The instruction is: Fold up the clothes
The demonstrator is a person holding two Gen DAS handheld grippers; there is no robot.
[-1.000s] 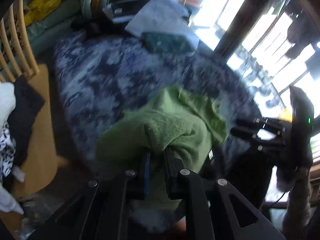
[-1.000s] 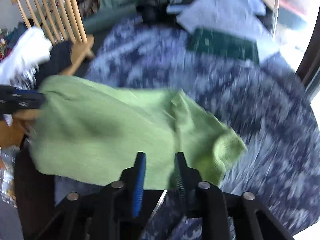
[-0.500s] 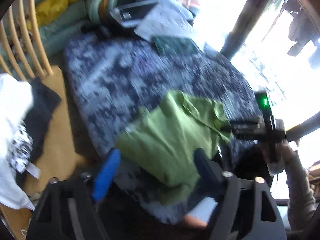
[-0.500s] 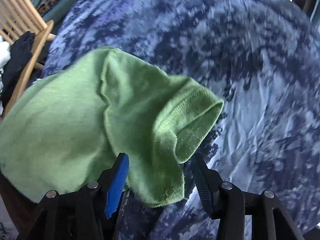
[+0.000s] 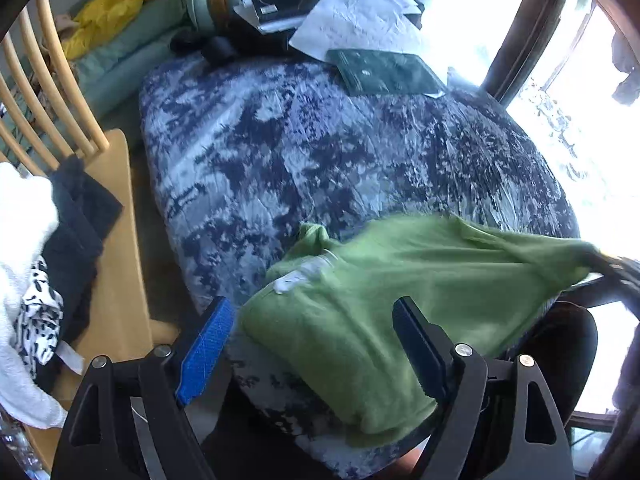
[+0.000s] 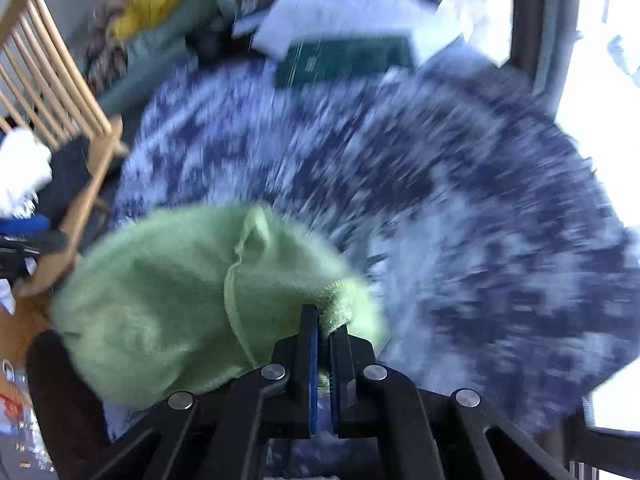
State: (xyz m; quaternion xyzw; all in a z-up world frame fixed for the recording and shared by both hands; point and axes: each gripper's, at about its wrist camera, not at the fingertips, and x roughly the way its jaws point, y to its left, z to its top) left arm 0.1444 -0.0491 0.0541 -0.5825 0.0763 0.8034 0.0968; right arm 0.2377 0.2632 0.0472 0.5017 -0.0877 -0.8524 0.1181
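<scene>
A green knit garment point(image 5: 400, 276) lies on the near edge of a blue-and-white mottled surface point(image 5: 340, 148). My left gripper point(image 5: 316, 340) is open, its jaws spread on either side of the garment's near end. My right gripper point(image 6: 324, 326) is shut on the garment's ribbed sleeve cuff point(image 6: 338, 308); the garment point(image 6: 168, 292) spreads to its left. In the left wrist view the right gripper point(image 5: 616, 270) pulls the garment's right end taut. The right wrist view is blurred by motion.
A wooden chair point(image 5: 108, 216) at the left holds white, black and patterned clothes point(image 5: 36, 264). A dark green folded item point(image 5: 384, 72) and a pale folded cloth point(image 5: 356, 24) lie at the far edge. A yellow cloth point(image 5: 116, 4) lies behind. Bright windows are on the right.
My left gripper opened and let go of the garment. My right gripper opened, then shut on the sleeve cuff and now pulls it to the right.
</scene>
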